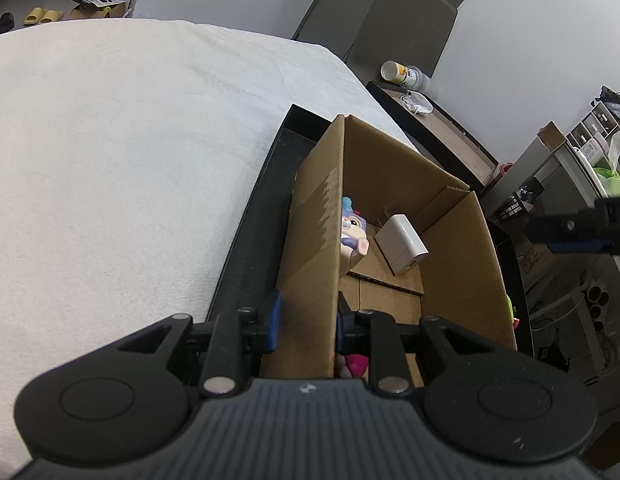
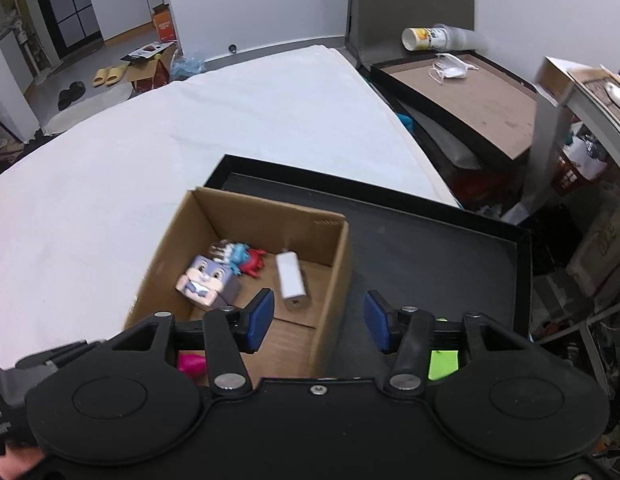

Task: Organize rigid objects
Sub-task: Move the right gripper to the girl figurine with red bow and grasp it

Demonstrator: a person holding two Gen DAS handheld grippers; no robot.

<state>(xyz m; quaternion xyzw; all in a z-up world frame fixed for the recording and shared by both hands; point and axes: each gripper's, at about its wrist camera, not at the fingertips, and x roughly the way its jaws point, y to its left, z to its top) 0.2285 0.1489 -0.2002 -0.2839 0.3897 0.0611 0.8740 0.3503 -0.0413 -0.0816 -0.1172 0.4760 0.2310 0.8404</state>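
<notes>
A cardboard box (image 2: 333, 264) stands in a black tray (image 2: 449, 248) on the white bed. Inside lie a white charger (image 2: 290, 276), a cube rabbit toy (image 2: 208, 280), a small blue figure (image 2: 238, 254), a red figure (image 2: 254, 261) and a pink toy (image 2: 190, 364). My left gripper (image 1: 308, 324) is shut on the box's left wall (image 1: 313, 248); the charger (image 1: 401, 245) and rabbit toy (image 1: 351, 236) show inside. My right gripper (image 2: 318, 322) is open and empty above the box's right wall. A green object (image 2: 443, 362) lies in the tray behind its right finger.
The white bed cover (image 2: 190, 120) spreads to the left and far side. A second tray with a brown bottom (image 2: 469, 96), a mask and a tipped cup stack (image 2: 429, 38) lies beyond the bed. Shelves and clutter stand at the right.
</notes>
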